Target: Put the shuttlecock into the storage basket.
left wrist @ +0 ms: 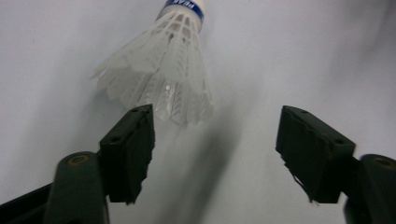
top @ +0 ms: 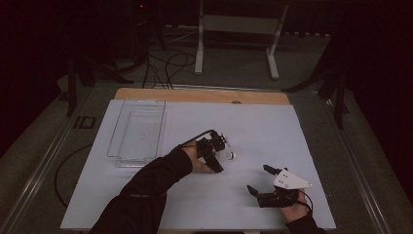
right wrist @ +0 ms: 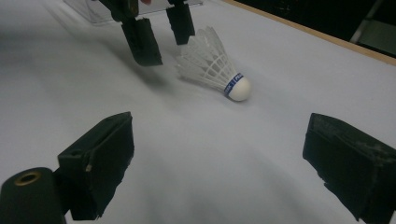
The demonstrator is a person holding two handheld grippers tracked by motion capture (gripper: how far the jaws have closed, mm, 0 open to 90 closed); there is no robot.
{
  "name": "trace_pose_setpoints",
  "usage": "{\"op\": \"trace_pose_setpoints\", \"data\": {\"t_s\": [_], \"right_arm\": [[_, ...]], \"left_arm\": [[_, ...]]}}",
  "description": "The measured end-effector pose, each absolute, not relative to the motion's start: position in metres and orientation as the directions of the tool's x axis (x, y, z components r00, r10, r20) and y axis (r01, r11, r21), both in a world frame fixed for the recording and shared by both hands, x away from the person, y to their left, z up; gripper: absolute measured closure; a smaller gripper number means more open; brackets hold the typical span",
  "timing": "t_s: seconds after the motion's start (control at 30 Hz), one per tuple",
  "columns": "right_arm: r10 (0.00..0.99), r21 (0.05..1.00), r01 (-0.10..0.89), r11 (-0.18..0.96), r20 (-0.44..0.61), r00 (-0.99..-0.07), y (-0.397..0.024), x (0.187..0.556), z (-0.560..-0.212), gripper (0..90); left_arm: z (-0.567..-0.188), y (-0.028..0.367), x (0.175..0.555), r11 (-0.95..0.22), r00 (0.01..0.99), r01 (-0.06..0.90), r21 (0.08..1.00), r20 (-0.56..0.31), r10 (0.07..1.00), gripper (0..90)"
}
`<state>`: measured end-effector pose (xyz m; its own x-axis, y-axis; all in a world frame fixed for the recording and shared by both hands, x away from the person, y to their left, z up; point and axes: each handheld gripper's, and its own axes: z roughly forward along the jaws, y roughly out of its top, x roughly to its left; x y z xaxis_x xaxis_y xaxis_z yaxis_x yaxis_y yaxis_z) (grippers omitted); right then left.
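A white shuttlecock [top: 229,155] with a blue band on its cork lies on its side on the white table sheet [top: 263,126]. In the left gripper view the shuttlecock [left wrist: 163,70] lies just ahead of my left gripper [left wrist: 215,154], its feather skirt next to the left-hand pad and outside the gap. The jaws stand apart with nothing between them. In the right gripper view the left gripper [right wrist: 166,46] hangs over the feather end of the shuttlecock [right wrist: 210,65]. My right gripper [right wrist: 219,168] is open wide, short of the shuttlecock. In the high view it [top: 258,179] rests at the front right, and the left gripper [top: 221,156] is mid-table.
A clear plastic tray [top: 117,134] lies at the left of the sheet. A wooden strip [top: 202,95] runs along the far table edge. Beyond it stand a white metal frame [top: 234,24] and loose cables [top: 165,63] on the floor.
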<state>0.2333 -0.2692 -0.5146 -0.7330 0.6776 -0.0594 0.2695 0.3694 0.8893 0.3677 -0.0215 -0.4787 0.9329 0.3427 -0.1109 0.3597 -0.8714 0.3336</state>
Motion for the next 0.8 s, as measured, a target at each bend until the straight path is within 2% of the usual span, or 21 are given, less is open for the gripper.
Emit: {"op": "trace_pose_setpoints", "data": {"t_s": [0.13,0.3,0.5,0.8], "right_arm": [[0.679,0.891,0.270,0.366,-0.056,-0.732,-0.270,0.233,-0.514,8.9],[0.677,0.891,0.268,0.366,-0.057,-0.734,-0.270,0.233,-0.514,8.9],[0.677,0.892,0.267,0.365,-0.056,-0.734,-0.270,0.234,-0.514,8.9],[0.676,0.893,0.267,0.362,-0.054,-0.735,-0.270,0.234,-0.514,8.9]], "left_arm": [[-0.482,-0.026,0.369,-0.876,0.938,0.344,0.338,-0.081,0.337,38.2],[-0.485,-0.029,0.373,-0.871,0.936,0.352,0.343,-0.098,0.339,42.9],[-0.490,-0.036,0.376,-0.875,0.936,0.348,0.337,-0.065,0.347,49.3],[-0.498,-0.044,0.379,-0.876,0.933,0.353,0.329,-0.058,0.354,60.6]]}}
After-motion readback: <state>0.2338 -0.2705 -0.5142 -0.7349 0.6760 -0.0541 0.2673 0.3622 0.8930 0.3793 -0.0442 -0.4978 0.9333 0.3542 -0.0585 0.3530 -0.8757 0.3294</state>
